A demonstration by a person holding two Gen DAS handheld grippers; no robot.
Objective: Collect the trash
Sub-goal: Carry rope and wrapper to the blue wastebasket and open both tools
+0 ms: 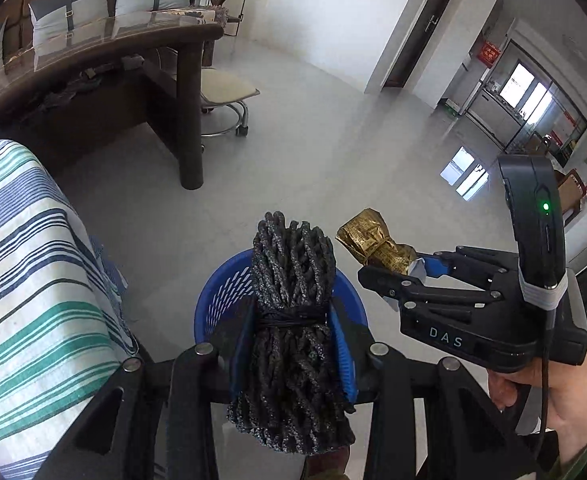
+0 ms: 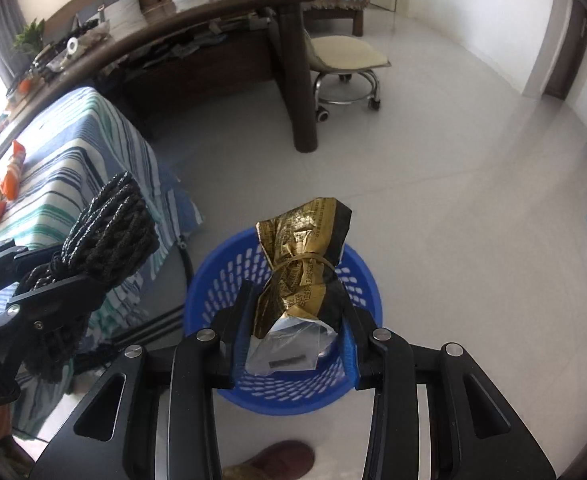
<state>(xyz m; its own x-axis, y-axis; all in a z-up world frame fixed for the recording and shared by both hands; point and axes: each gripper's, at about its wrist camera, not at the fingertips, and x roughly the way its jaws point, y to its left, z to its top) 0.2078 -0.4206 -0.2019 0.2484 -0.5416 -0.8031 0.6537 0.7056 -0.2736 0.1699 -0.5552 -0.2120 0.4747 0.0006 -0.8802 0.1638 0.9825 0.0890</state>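
My left gripper (image 1: 291, 316) is shut on a bundle of black rope (image 1: 293, 280) tied in the middle, held above a blue plastic basket (image 1: 221, 296) on the floor. My right gripper (image 2: 293, 316) is shut on a crumpled gold and black wrapper (image 2: 305, 264) with a rubber band round it, held over the same basket (image 2: 229, 280). In the left wrist view the right gripper (image 1: 385, 276) is to the right with the wrapper (image 1: 373, 244). In the right wrist view the left gripper (image 2: 61, 276) is at the left with the rope (image 2: 109, 232).
A table with a striped cloth (image 2: 73, 160) stands left of the basket, with orange snack packets (image 2: 11, 168) on it. A dark wooden desk (image 2: 213, 12) and a wheeled stool (image 2: 345, 64) stand behind. A brown slipper (image 2: 281, 456) shows at the bottom edge.
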